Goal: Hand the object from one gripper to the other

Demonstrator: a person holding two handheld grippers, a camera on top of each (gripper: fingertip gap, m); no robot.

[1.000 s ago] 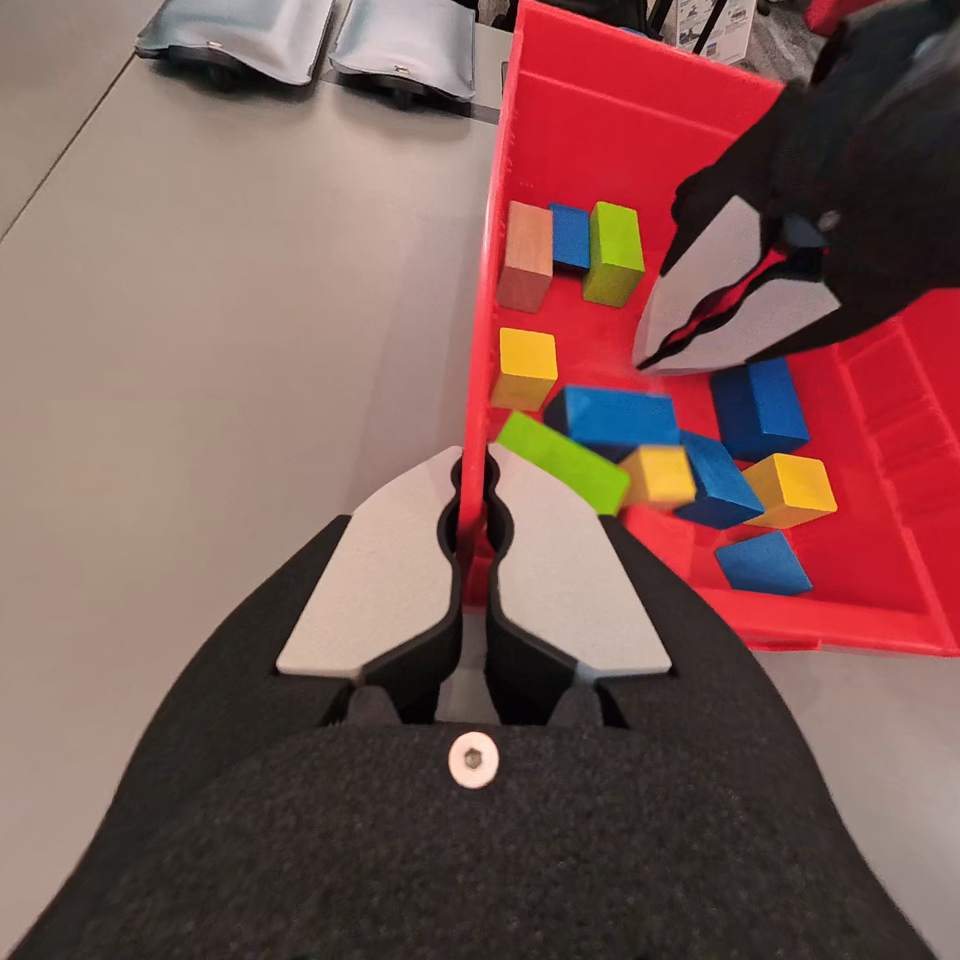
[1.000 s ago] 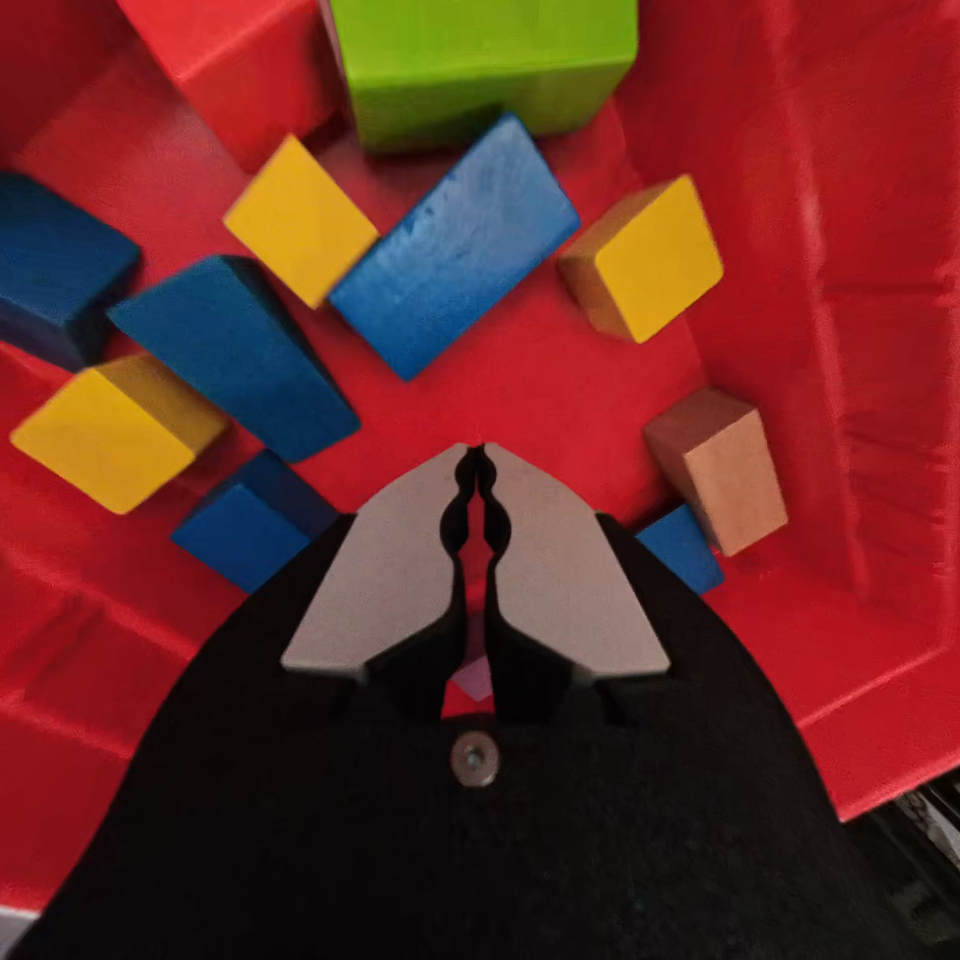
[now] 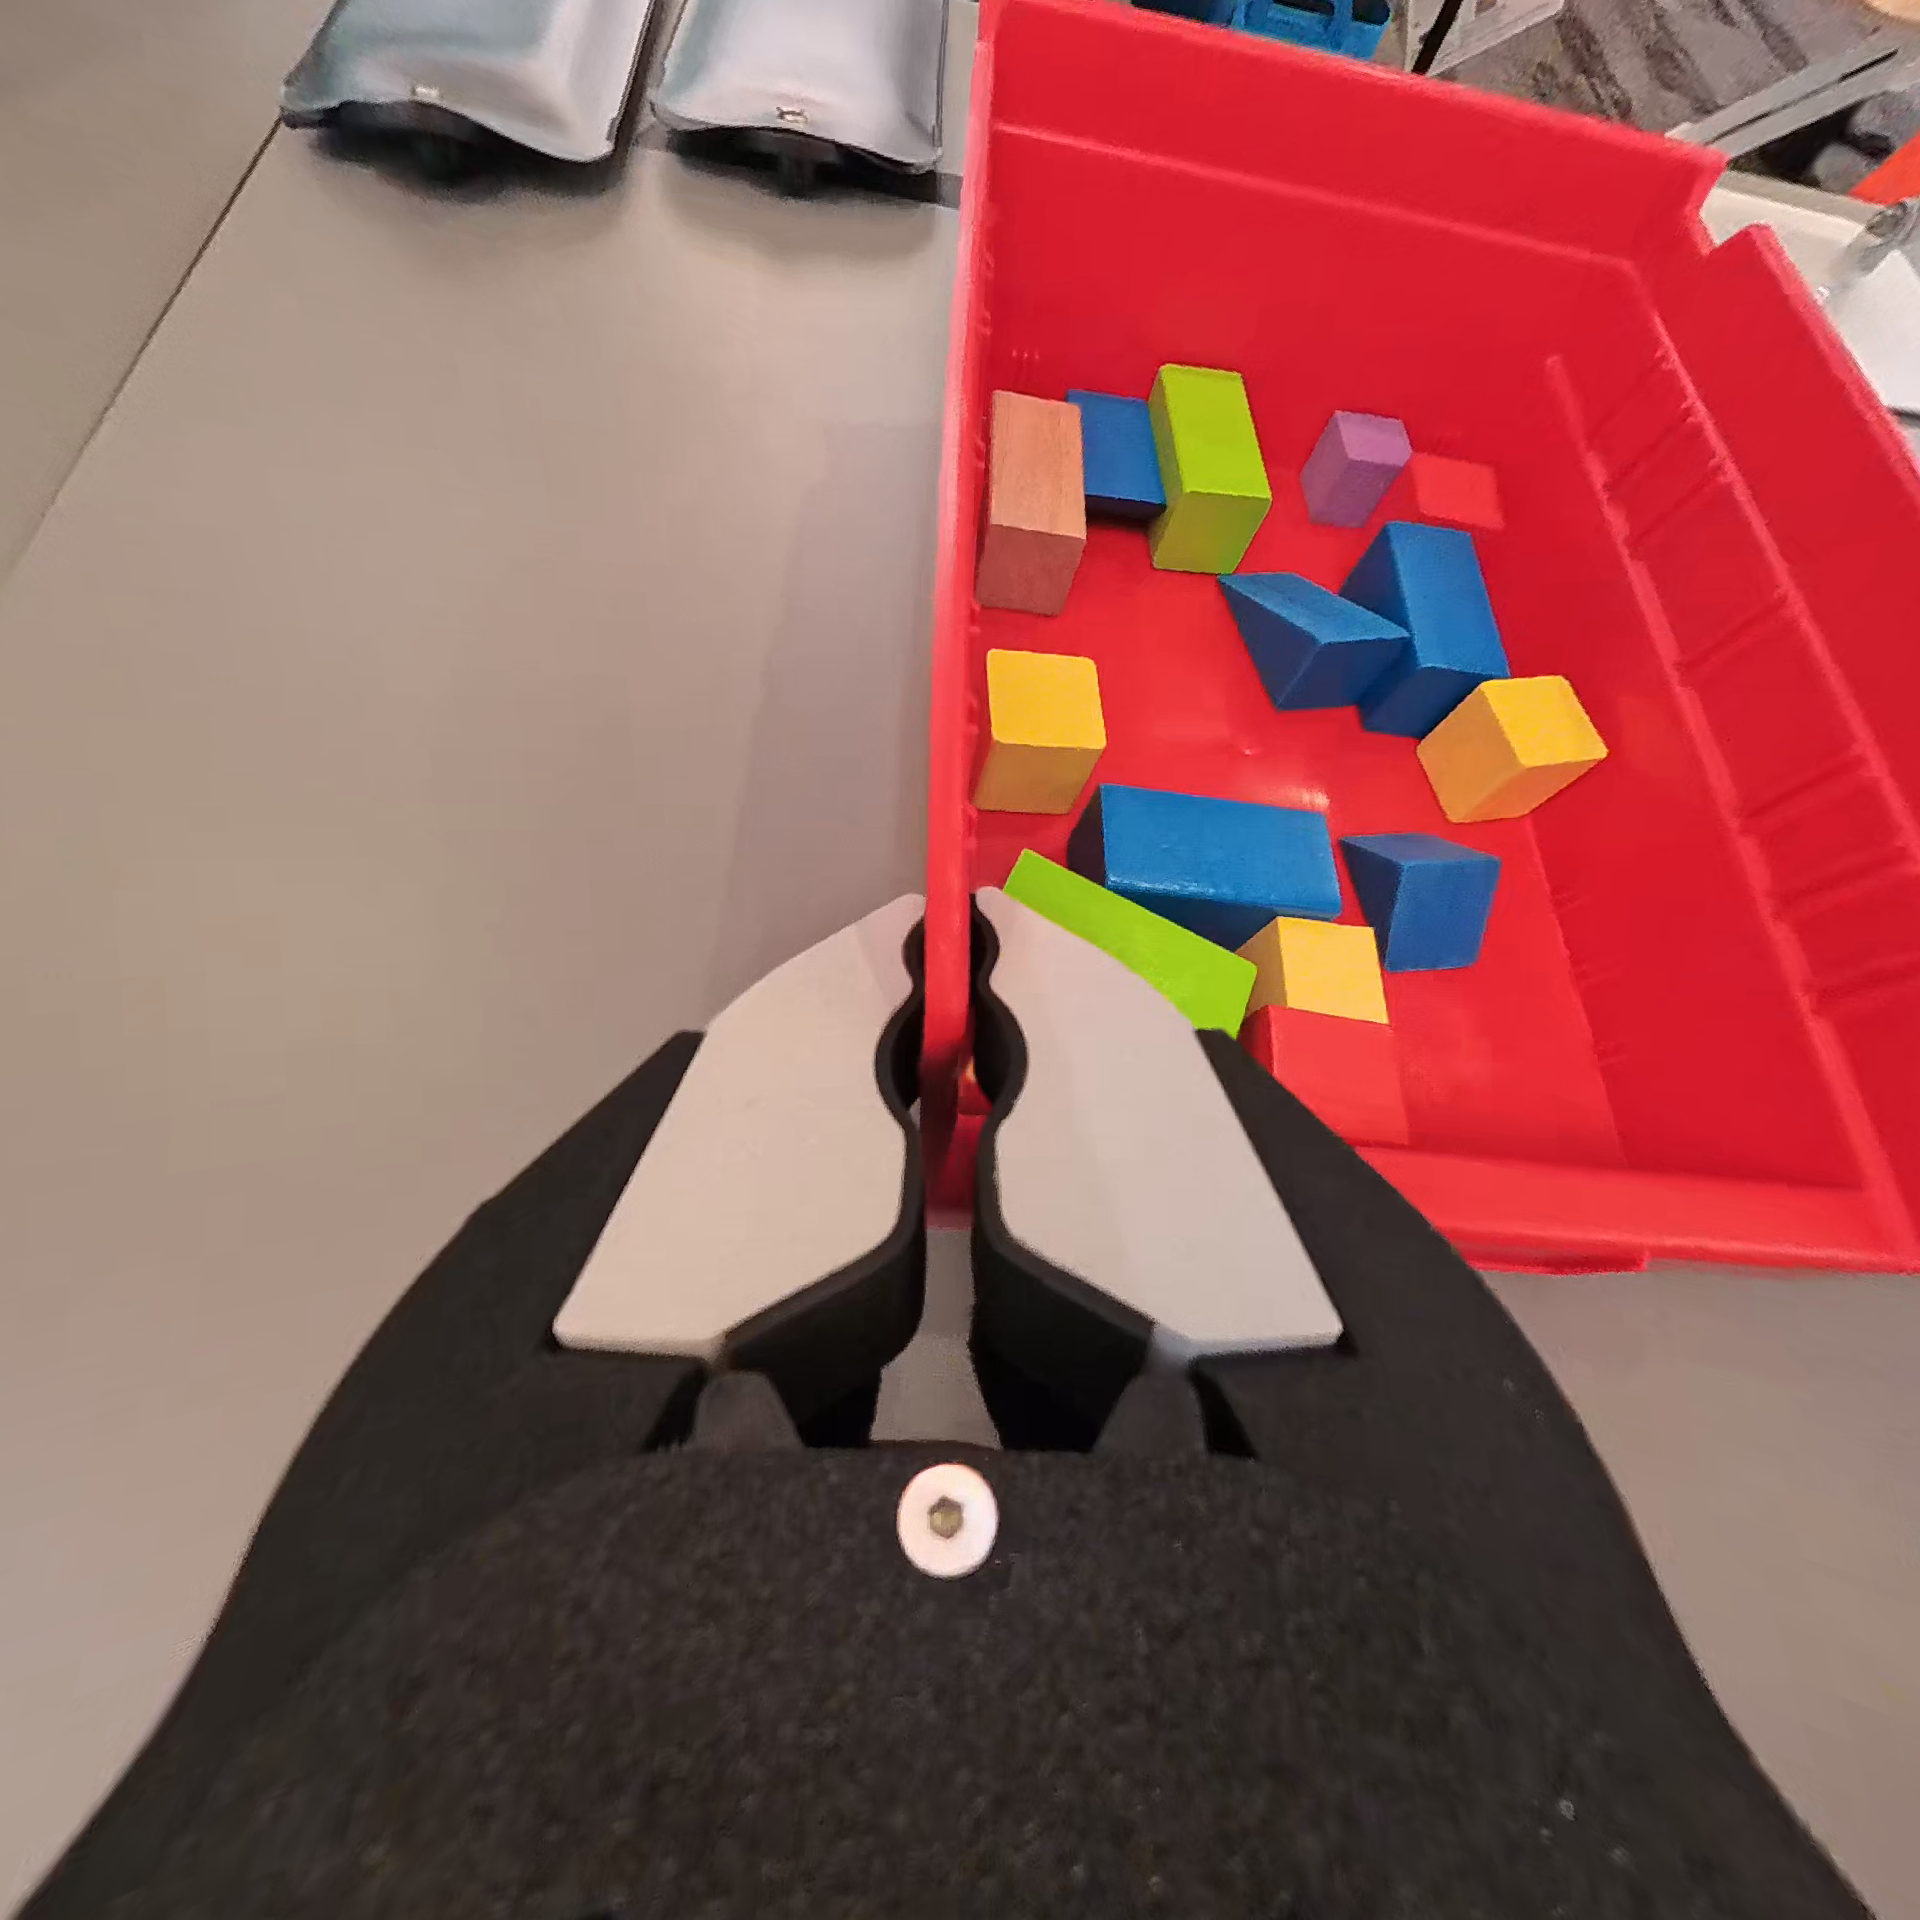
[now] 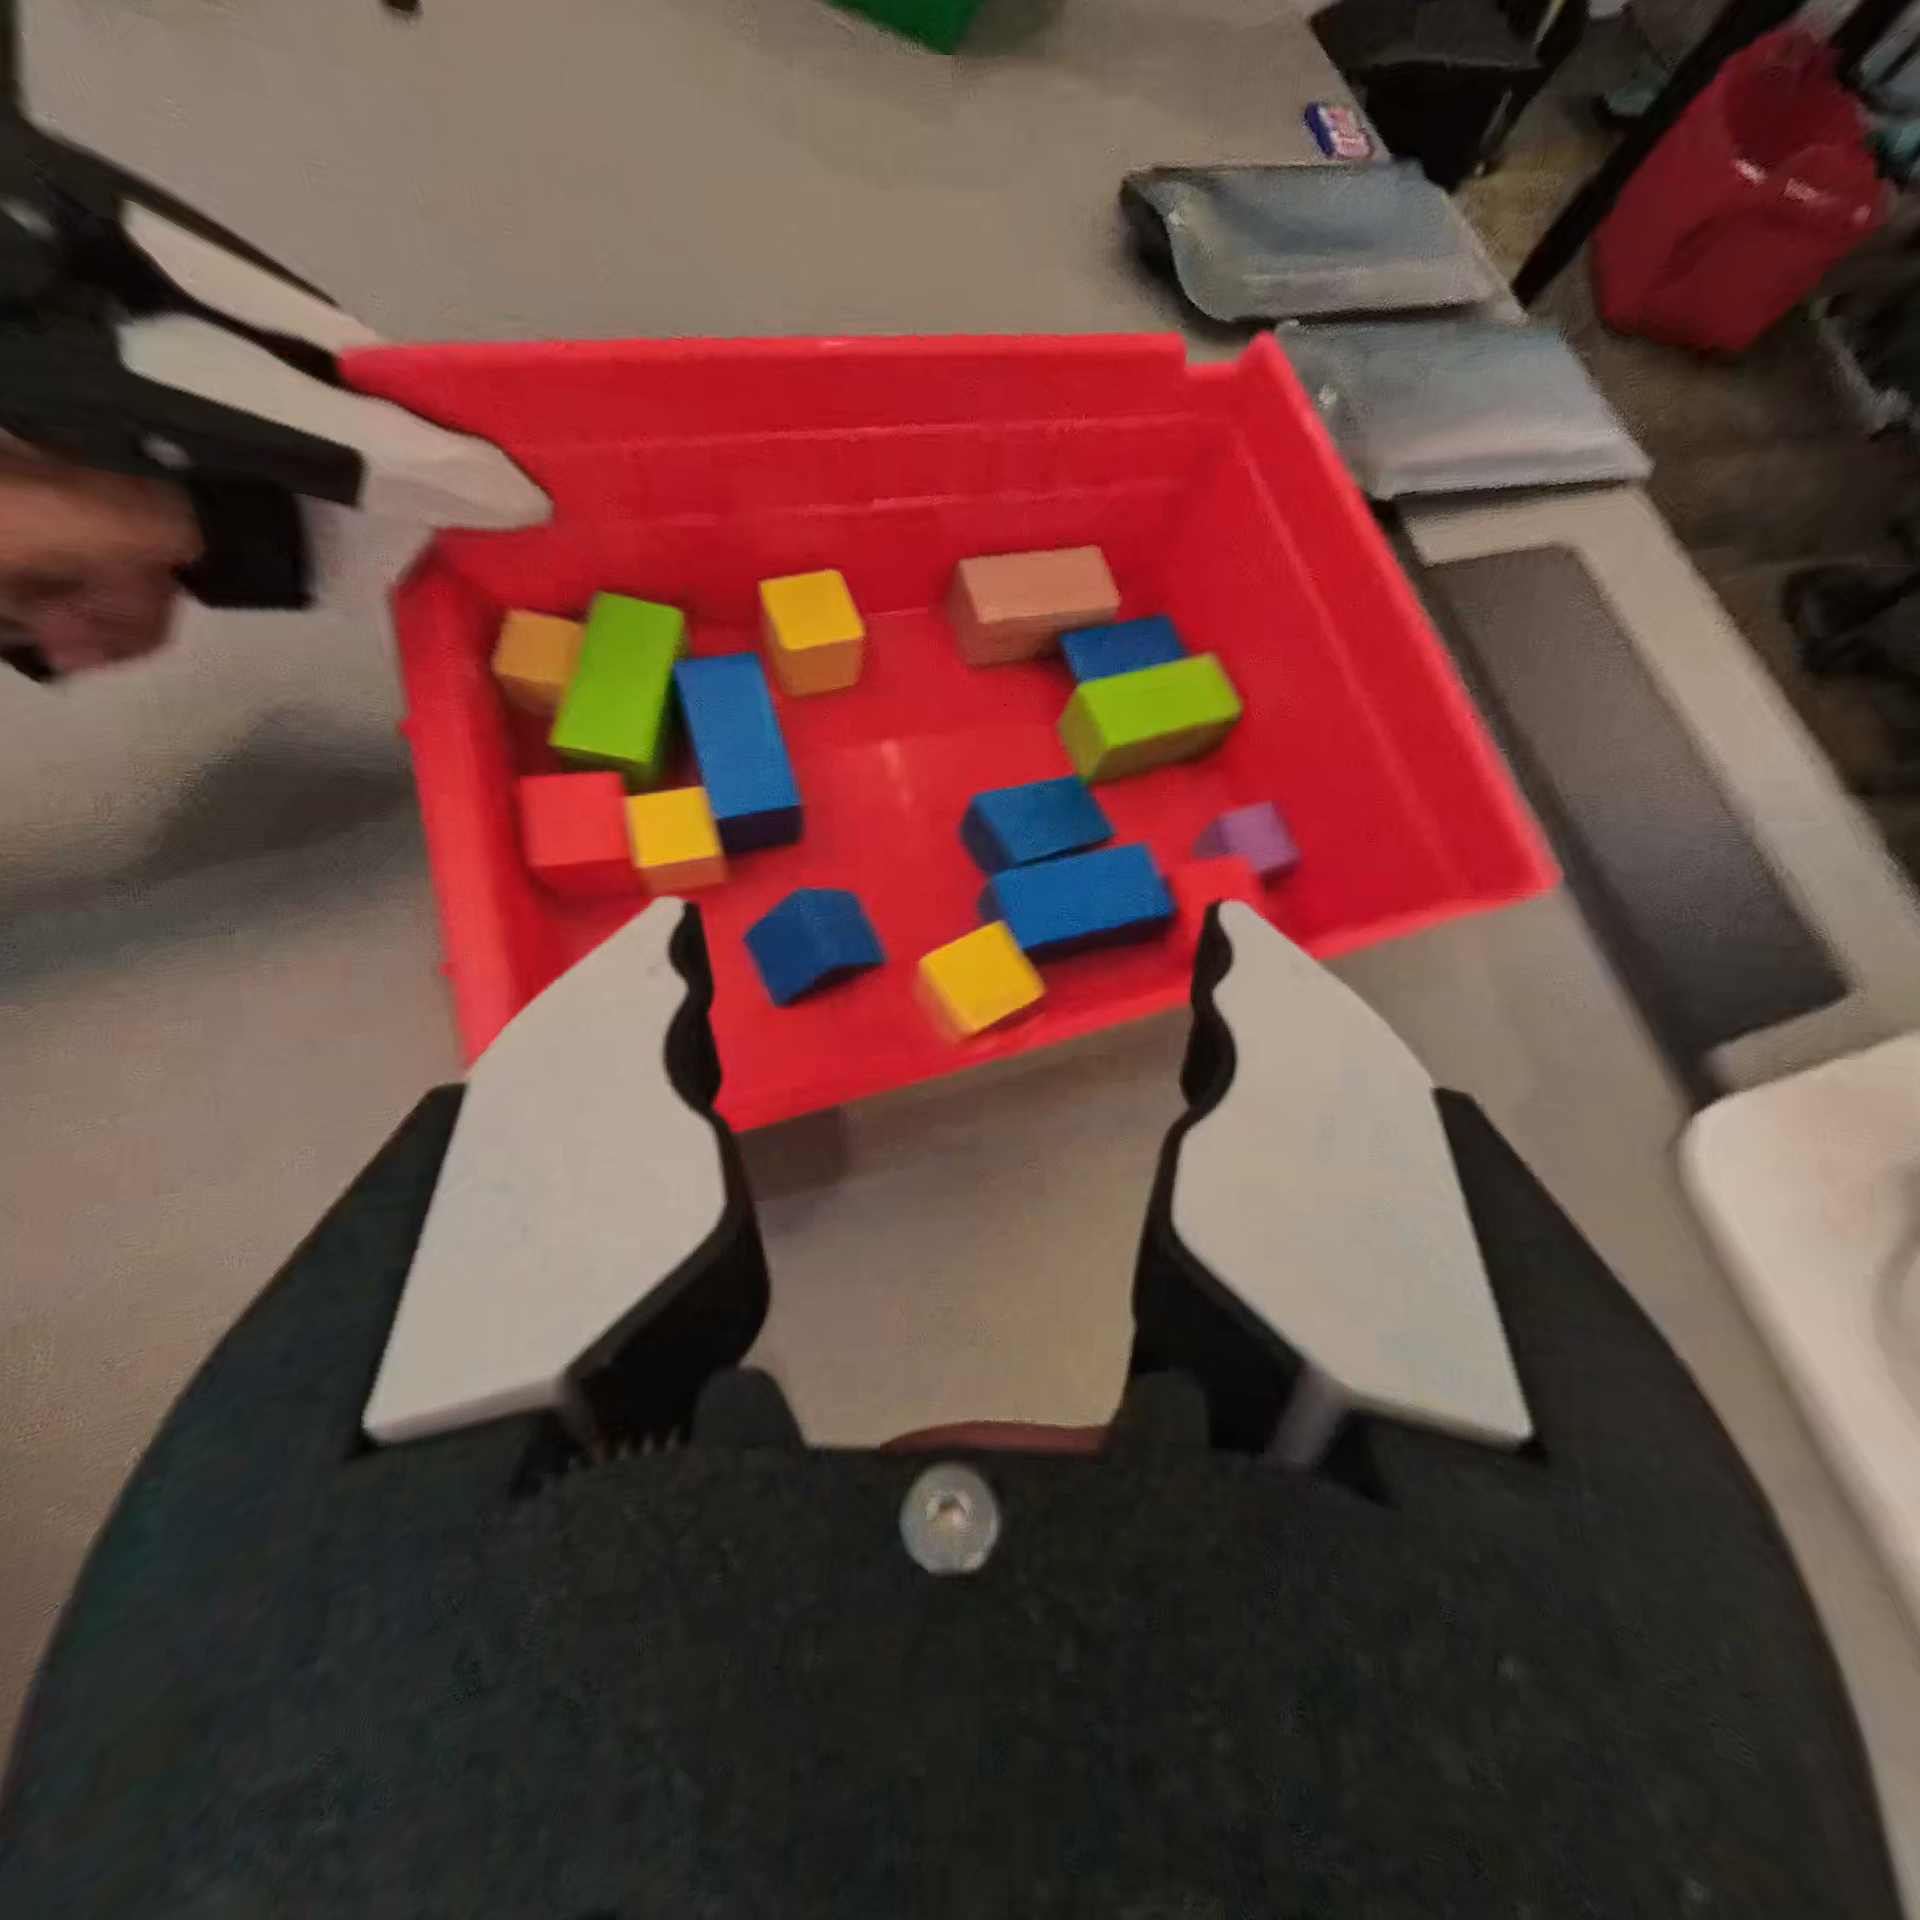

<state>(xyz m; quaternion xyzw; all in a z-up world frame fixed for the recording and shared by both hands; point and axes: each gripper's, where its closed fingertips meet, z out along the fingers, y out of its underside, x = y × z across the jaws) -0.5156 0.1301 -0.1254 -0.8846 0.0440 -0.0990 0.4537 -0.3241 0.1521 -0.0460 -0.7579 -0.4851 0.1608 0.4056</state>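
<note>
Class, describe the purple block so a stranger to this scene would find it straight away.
Start at the red bin on the grey table. Among the blocks inside, look near the wall farthest from the gripper clamping the bin's rim. The purple block sits there, the only purple one, beside blue blocks.

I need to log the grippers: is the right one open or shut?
Open. The right gripper holds nothing; its fingers stand wide apart above the red bin.
</note>
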